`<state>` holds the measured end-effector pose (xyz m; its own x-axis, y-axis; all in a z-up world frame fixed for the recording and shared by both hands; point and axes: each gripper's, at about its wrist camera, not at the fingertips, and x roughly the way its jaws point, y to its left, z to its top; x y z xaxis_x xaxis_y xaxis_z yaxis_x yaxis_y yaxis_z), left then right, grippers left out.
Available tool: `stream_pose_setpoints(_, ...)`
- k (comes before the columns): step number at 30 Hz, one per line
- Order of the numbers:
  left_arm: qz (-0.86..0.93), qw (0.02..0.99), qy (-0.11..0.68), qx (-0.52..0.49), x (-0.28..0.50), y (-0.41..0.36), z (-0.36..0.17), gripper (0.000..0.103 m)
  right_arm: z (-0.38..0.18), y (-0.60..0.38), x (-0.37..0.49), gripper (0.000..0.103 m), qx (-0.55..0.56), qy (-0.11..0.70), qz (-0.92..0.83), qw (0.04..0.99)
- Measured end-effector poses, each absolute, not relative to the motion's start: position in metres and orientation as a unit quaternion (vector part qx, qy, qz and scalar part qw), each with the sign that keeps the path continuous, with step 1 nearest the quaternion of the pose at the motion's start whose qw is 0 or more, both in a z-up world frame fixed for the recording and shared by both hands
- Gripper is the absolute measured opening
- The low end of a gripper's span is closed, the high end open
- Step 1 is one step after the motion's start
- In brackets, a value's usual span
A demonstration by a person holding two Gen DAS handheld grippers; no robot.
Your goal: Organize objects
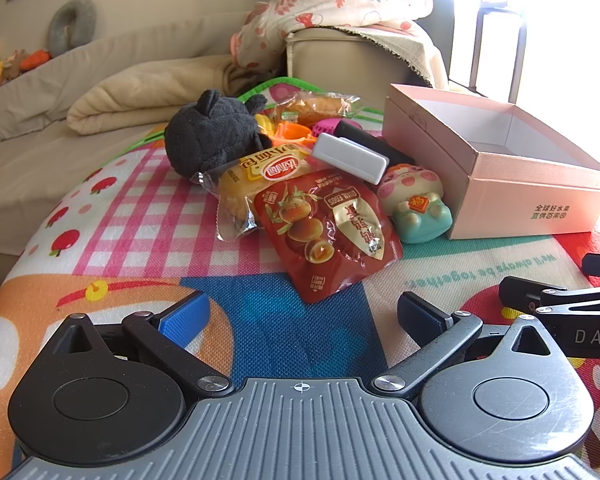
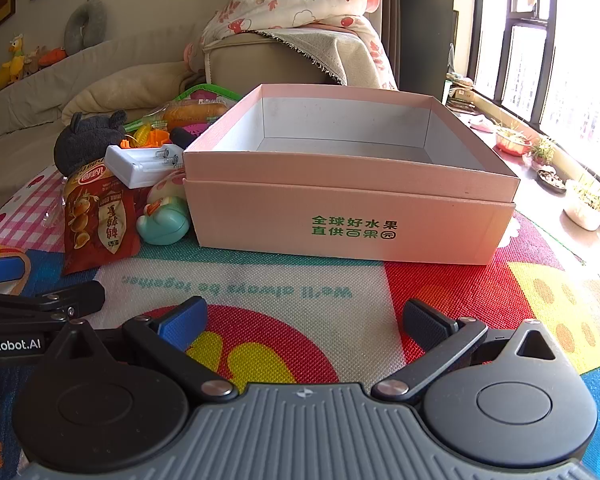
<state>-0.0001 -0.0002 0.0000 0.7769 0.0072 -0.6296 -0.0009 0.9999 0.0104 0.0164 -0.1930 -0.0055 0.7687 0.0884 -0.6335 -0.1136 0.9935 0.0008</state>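
A pile of things lies on a colourful play mat: a red quail-egg pouch, a wrapped bun, a black plush toy, a white battery charger and a pink-and-teal squishy toy. To their right stands a pink cardboard box with nothing inside. My left gripper hovers open just short of the pouch. In the right wrist view the box fills the middle, and my right gripper is open in front of it, holding nothing.
More snacks and orange plastic toys lie behind the plush. A beige sofa with a folded blanket and a floral quilt sits beyond the mat. Small plant pots line the bright windowsill on the right.
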Motion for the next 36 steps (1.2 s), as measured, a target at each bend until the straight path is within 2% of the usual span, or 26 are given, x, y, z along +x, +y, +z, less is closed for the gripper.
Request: stream_pose_setpoints(36, 0.003, 0.943, 0.334, 0.006, 0.0006, -0.0008, -0.0003, 0.103, -0.0037, -0.1941, 0.0152, 0.103, -0.017, 0.341, 0.062, 0.938)
